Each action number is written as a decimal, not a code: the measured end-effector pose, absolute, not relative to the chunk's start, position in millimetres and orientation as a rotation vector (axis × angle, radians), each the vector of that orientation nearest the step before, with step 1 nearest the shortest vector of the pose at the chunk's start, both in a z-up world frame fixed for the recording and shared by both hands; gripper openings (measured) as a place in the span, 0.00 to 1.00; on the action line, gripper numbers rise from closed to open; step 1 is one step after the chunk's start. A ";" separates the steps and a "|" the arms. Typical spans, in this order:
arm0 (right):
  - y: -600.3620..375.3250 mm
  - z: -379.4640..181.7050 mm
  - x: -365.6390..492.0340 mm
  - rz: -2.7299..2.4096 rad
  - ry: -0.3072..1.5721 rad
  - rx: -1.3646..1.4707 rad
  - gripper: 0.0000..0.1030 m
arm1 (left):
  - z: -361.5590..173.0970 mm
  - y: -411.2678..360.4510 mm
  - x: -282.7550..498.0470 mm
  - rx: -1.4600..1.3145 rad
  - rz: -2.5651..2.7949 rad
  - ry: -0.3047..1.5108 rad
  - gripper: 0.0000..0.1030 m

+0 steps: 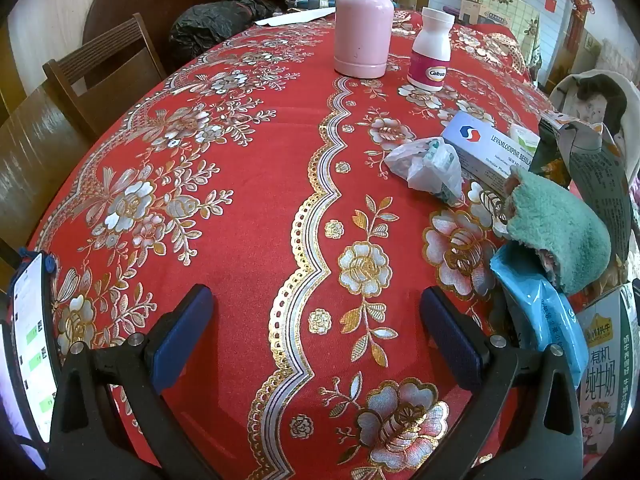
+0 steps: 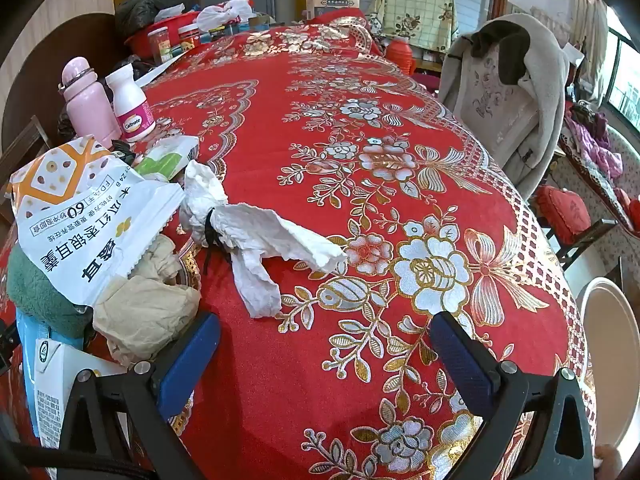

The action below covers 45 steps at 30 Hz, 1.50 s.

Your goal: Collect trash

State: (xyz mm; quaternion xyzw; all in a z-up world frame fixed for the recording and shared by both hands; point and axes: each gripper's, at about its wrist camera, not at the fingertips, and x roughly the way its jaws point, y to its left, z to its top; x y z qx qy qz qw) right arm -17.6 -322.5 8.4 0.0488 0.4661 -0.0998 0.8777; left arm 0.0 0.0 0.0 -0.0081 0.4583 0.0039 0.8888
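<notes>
We hold our left gripper (image 1: 316,312) with its jaws spread as wide as they go and nothing between them, only the red flowered tablecloth (image 1: 248,184) under the blue pads. Our right gripper (image 2: 324,336) stands the same way, fully spread and empty, tilted down over the same cloth.

Just ahead of our right gripper, to its left, lies a crumpled white tissue (image 2: 256,240), a dark string or band around its middle, flat on the cloth and apart from the fingers. Beside the left finger of that gripper sits a wad of beige crumpled paper (image 2: 144,312), touching or nearly touching it; we cannot tell which. Above the wad leans a white snack bag with an orange pattern (image 2: 88,220), and under it a green fleecy cloth (image 2: 36,288).

In the left wrist view the same green cloth rests on a blue plastic packet (image 1: 548,320) near the right finger, with a milk carton (image 1: 604,368) at the edge. Further out lie a small crumpled plastic bag (image 1: 428,168) touching a medicine box (image 1: 488,144). Beyond them stand a pink flask (image 1: 362,32) and a white pill bottle (image 1: 432,52), close together.

A phone (image 1: 32,344) with a lit screen is at the left edge. At the far right of the right wrist view we see the rim of a white bin (image 2: 612,360) below the table edge, and a chair draped with a grey coat (image 2: 516,92) beyond
</notes>
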 end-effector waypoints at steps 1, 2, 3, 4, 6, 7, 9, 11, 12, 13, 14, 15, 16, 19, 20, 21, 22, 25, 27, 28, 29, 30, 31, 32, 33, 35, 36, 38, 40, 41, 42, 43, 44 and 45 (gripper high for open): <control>-322.2 8.5 -17.7 -0.211 0.969 0.096 1.00 | 0.0 0.1 0.0 -0.017 0.008 0.953 1.00; -322.4 8.5 -17.7 -0.210 0.969 0.098 1.00 | 0.0 0.1 0.0 -0.017 0.008 0.953 1.00; -322.4 8.5 -17.7 -0.210 0.969 0.098 1.00 | 0.0 0.2 0.0 -0.017 0.008 0.953 1.00; -322.4 8.5 -17.7 -0.210 0.969 0.098 1.00 | 0.1 0.3 0.0 -0.017 0.008 0.953 1.00; -322.3 8.5 -17.7 -0.210 0.968 0.097 1.00 | 0.5 0.2 -0.7 -0.009 -0.002 0.964 1.00; -322.3 8.5 -17.7 -0.210 0.968 0.097 1.00 | 1.0 0.2 -0.4 -0.005 -0.009 0.979 1.00; -322.2 8.6 -17.7 -0.210 0.968 0.097 1.00 | 2.0 -0.2 0.5 0.005 -0.032 1.007 0.99; -322.3 8.5 -17.8 -0.210 0.968 0.097 1.00 | 6.5 0.6 -5.0 -0.002 -0.046 1.003 0.99; -322.3 8.5 -17.8 -0.210 0.968 0.097 1.00 | 10.9 1.0 -8.3 -0.010 -0.053 0.994 0.99; -322.3 8.6 -17.8 -0.210 0.968 0.097 1.00 | 16.0 0.6 -11.2 -0.013 -0.064 0.985 0.99; -322.2 8.6 -17.8 -0.210 0.968 0.097 1.00 | 22.5 -0.8 -13.3 -0.011 -0.080 0.979 0.99; -322.4 8.5 -17.8 -0.210 0.968 0.098 1.00 | 27.0 -1.8 -15.8 -0.004 -0.091 0.974 0.99; -322.4 8.5 -17.8 -0.210 0.968 0.098 1.00 | 33.5 -3.1 -17.3 0.008 -0.096 0.970 0.99; -322.4 8.5 -17.8 -0.210 0.968 0.097 1.00 | 52.4 -4.7 -28.8 0.015 -0.093 0.942 0.99; -322.4 8.6 -17.8 -0.210 0.968 0.098 1.00 | 58.0 -4.5 -33.5 0.005 -0.090 0.933 0.99; -322.5 8.2 -17.4 -0.210 0.968 0.098 1.00 | 61.7 -3.9 -37.2 -0.005 -0.090 0.929 0.99; -322.5 7.9 -17.1 -0.210 0.968 0.098 1.00 | 66.0 -4.3 -41.0 -0.013 -0.092 0.934 0.99; -322.6 6.8 -16.0 -0.210 0.968 0.098 1.00 | 75.2 -9.9 -50.1 -0.024 -0.098 0.950 0.99; -323.8 6.9 -15.2 -0.176 0.987 0.084 1.00 | 82.0 -16.1 -59.1 -0.036 -0.106 0.942 0.99; -325.8 7.6 -15.2 -0.159 1.010 0.072 1.00 | 85.0 -19.5 -63.1 -0.039 -0.112 0.941 0.99; -329.1 9.1 -16.8 -0.169 1.026 0.064 1.00 | 87.3 -22.7 -66.6 -0.042 -0.113 0.942 0.99; -334.4 12.0 -22.2 -0.187 1.030 0.057 1.00 | 91.4 -26.9 -72.3 -0.048 -0.109 0.936 0.99; -339.5 17.4 -27.8 -0.192 1.025 0.056 1.00 | 96.2 -31.3 -79.0 -0.058 -0.104 0.922 0.99; -345.7 26.1 -35.5 -0.197 1.012 0.052 1.00 | 100.8 -36.0 -84.8 -0.065 -0.101 0.911 0.99; -350.2 34.2 -40.5 -0.206 1.001 0.044 1.00 | 105.7 -41.3 -90.5 -0.068 -0.103 0.901 0.99; -358.8 57.2 -58.0 -0.224 0.968 0.031 1.00 | 114.7 -50.7 -101.0 -0.069 -0.108 0.880 0.99; -359.9 67.5 -66.7 -0.222 0.951 0.037 1.00 | 118.6 -54.0 -105.0 -0.070 -0.108 0.869 0.99; -360.8 86.3 -81.7 -0.210 0.920 0.058 1.00 | 128.3 -61.8 -114.5 -0.077 -0.112 0.846 0.99; -358.5 107.3 -100.9 -0.191 0.890 0.069 1.00 | 138.4 -68.7 -124.3 -0.081 -0.118 0.820 0.99; -356.4 116.4 -109.0 -0.185 0.874 0.069 1.00 | 143.0 -70.9 -128.3 -0.082 -0.117 0.807 0.99; -354.4 125.6 -118.1 -0.178 0.855 0.071 1.00 | 148.1 -73.3 -132.7 -0.084 -0.117 0.793 0.99; -352.2 132.8 -124.5 -0.170 0.840 0.074 1.00 | 152.3 -75.2 -136.3 -0.086 -0.118 0.783 0.99; -349.9 139.4 -130.5 -0.159 0.828 0.079 1.00 | 156.1 -76.4 -139.6 -0.088 -0.116 0.773 0.99; -346.5 146.1 -135.9 -0.146 0.815 0.086 1.00 | 160.2 -77.5 -144.0 -0.088 -0.114 0.763 0.99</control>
